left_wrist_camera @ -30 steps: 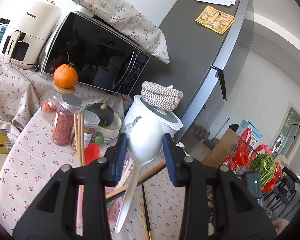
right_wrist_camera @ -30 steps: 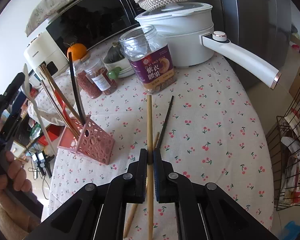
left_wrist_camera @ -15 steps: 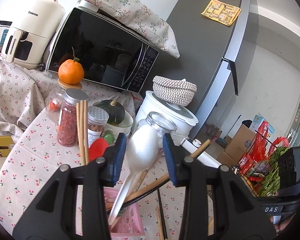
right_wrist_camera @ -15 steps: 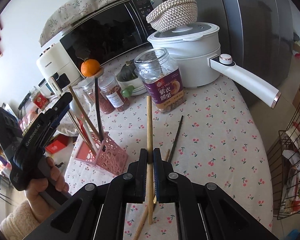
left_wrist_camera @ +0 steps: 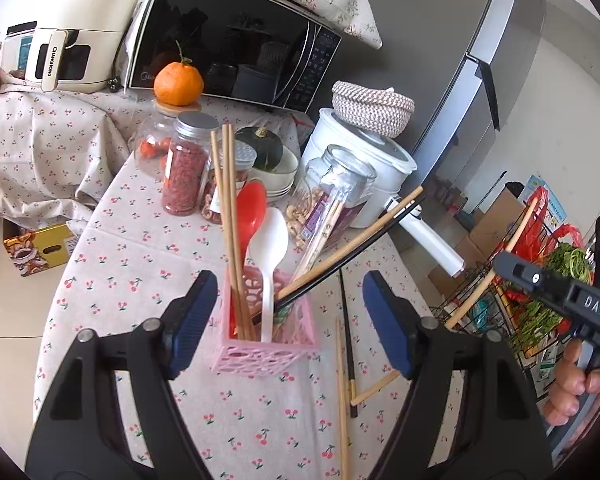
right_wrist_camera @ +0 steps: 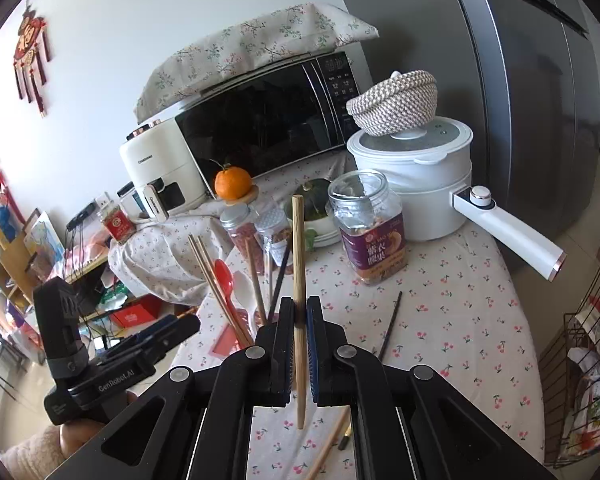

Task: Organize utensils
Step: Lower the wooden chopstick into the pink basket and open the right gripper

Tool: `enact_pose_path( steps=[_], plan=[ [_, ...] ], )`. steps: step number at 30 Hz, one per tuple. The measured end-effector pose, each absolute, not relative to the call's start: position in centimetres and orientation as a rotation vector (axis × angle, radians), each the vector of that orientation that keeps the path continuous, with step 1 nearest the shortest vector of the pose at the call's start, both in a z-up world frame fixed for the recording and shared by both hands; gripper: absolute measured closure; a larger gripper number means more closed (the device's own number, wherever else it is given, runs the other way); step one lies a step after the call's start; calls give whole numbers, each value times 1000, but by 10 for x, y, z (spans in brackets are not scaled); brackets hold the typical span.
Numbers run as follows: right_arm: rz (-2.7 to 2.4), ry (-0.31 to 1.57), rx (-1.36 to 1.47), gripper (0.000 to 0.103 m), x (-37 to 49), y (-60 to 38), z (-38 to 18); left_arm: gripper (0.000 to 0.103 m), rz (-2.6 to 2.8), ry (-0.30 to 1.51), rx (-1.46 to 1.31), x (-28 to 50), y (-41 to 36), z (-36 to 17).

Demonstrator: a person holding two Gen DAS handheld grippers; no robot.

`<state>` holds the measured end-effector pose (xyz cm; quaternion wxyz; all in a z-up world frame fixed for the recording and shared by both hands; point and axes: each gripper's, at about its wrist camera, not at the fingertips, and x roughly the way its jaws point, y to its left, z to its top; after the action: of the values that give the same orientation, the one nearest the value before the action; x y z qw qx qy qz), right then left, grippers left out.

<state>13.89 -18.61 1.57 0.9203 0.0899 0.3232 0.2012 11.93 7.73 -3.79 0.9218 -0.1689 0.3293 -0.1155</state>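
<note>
- Utensils are split between a pink lattice holder (left_wrist_camera: pixel 267 344) and the cherry-print tabletop (left_wrist_camera: pixel 147 264).
- Refrigerator (left_wrist_camera: pixel 452 80), grey, stands behind the tabletop; a black microwave (left_wrist_camera: pixel 235 40) under a floral cloth and a cream air fryer (left_wrist_camera: pixel 75 24) sit to its left.
- White electric pot (right_wrist_camera: pixel 416 188) carries a woven basket (right_wrist_camera: pixel 394 102) on its lid; its long handle points toward the tabletop edge.
- Clear jar (right_wrist_camera: pixel 370 228) with a purple label stands just in front of the pot; two smaller metal-lidded jars stand to its left, near an orange (left_wrist_camera: pixel 178 83) resting on another jar.
- Left gripper (left_wrist_camera: pixel 289 320) is aimed at the pink lattice holder; its jaws are opening, spread wide on either side of the holder, with no contact on any utensil.
- Right gripper (right_wrist_camera: pixel 298 344) has its jaws pressed together on a single wooden chopstick (right_wrist_camera: pixel 298 280), which stands nearly upright, its lower end clear of the tabletop.
- Holder contents: white spoon (left_wrist_camera: pixel 268 256), red spoon (left_wrist_camera: pixel 249 212), an upright wooden chopstick pair (left_wrist_camera: pixel 227 208), and one wooden and one black chopstick leaning right.
- Loose chopsticks (left_wrist_camera: pixel 342 392), wooden and black, lie on the tabletop just right of the holder.
</note>
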Motion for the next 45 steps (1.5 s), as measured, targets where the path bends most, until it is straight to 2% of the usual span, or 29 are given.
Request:
enact_pose_path(
  steps=[5, 14, 23, 29, 32, 34, 40, 45],
  plan=[
    [452, 587, 236, 97, 131, -179, 38, 16, -199, 801, -279, 110, 87, -47],
    [454, 450, 267, 97, 139, -152, 49, 15, -168, 992, -82, 99, 85, -79],
    [450, 493, 269, 97, 165, -117, 7, 15, -206, 1038, -44, 96, 77, -85],
    [477, 600, 305, 96, 184, -109, -20, 15, -207, 1047, -21, 97, 73, -87],
    [490, 641, 326, 88, 187, -113, -24, 15, -212, 1048, -8, 97, 70, -87],
    [496, 633, 335, 72, 183, -118, -21, 15, -215, 1049, 2, 96, 68, -87],
    [506, 592, 373, 61, 166, -145, 3, 15, -218, 1040, 10, 96, 63, -85],
    [456, 575, 353, 57, 154, -177, 15, 15, -226, 1032, 9, 97, 53, -83]
  ],
)
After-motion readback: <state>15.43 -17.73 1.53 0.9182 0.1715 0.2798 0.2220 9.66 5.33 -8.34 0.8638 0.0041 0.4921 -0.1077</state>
